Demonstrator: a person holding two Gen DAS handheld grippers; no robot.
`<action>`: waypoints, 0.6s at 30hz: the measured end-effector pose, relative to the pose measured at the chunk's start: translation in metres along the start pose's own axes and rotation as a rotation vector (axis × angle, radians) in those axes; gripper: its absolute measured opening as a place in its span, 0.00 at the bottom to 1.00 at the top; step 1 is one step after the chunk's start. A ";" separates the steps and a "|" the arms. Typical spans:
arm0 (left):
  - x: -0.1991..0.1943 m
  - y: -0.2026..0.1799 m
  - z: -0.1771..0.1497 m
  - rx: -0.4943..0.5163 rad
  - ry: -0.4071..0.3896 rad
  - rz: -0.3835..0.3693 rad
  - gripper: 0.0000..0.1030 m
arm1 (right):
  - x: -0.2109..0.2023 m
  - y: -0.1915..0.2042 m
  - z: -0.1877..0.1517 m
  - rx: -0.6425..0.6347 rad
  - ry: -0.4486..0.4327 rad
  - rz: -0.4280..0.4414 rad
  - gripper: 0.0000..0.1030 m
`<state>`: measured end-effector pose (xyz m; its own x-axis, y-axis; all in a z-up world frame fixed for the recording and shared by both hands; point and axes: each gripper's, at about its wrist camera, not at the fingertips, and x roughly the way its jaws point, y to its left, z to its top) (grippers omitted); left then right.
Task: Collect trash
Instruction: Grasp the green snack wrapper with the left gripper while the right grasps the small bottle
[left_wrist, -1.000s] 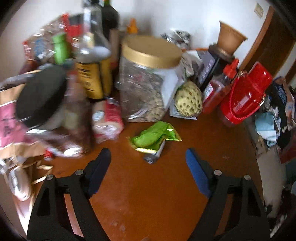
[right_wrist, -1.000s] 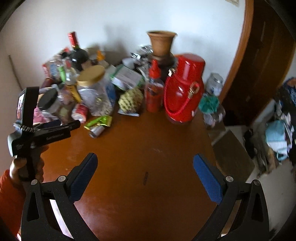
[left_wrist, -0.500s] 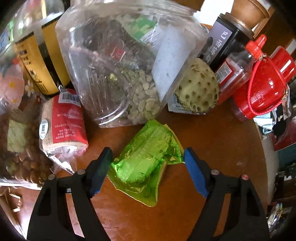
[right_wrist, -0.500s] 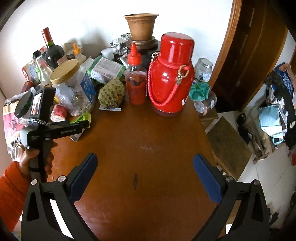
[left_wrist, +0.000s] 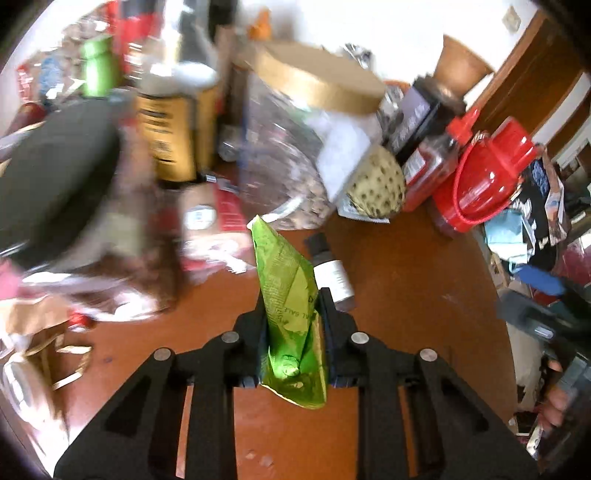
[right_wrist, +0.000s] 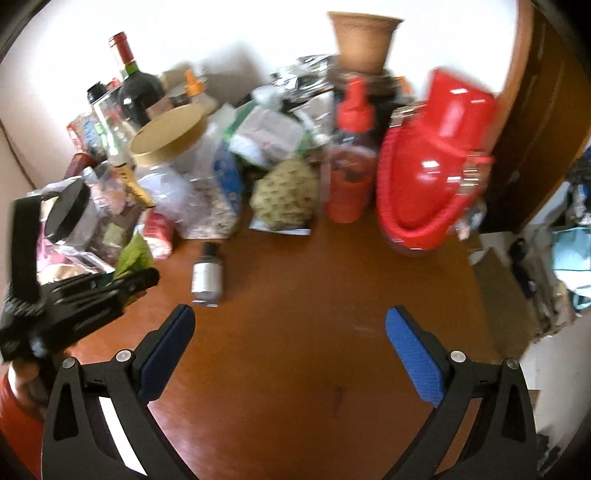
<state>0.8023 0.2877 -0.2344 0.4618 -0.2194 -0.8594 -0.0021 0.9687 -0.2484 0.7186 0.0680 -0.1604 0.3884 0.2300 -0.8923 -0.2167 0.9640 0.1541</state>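
My left gripper (left_wrist: 291, 306) is shut on a crumpled green wrapper (left_wrist: 288, 295) and holds it lifted off the brown table (left_wrist: 388, 350). In the right wrist view the left gripper (right_wrist: 125, 280) shows at the left with the green wrapper (right_wrist: 135, 256) sticking up from it. A small bottle with a black cap (left_wrist: 330, 271) lies on the table just beyond the wrapper; it also shows in the right wrist view (right_wrist: 207, 275). My right gripper (right_wrist: 288, 332) is open and empty above the table's middle.
Clutter lines the table's back: a gold-lidded clear jar (right_wrist: 184, 173), a bumpy green fruit (right_wrist: 286, 195), a red sauce bottle (right_wrist: 349, 162), a red thermos (right_wrist: 432, 162), a wine bottle (right_wrist: 135, 81) and a clay pot (right_wrist: 364, 37). Floor clutter lies right of the table edge (right_wrist: 491, 288).
My left gripper closed on the green wrapper and lifted it back from the jar. This uncovered the small bottle. The right gripper moved nearer the clutter and stayed open.
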 end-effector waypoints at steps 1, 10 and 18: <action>-0.010 0.005 -0.003 -0.006 -0.015 0.022 0.23 | 0.009 0.006 0.002 0.000 0.013 0.018 0.99; -0.073 0.049 -0.023 -0.064 -0.108 0.133 0.22 | 0.112 0.046 0.016 -0.015 0.179 0.082 0.82; -0.086 0.055 -0.033 -0.094 -0.122 0.148 0.22 | 0.141 0.064 0.017 -0.025 0.179 0.051 0.61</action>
<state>0.7330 0.3558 -0.1886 0.5542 -0.0546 -0.8306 -0.1580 0.9728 -0.1694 0.7743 0.1644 -0.2695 0.2113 0.2488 -0.9452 -0.2554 0.9475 0.1923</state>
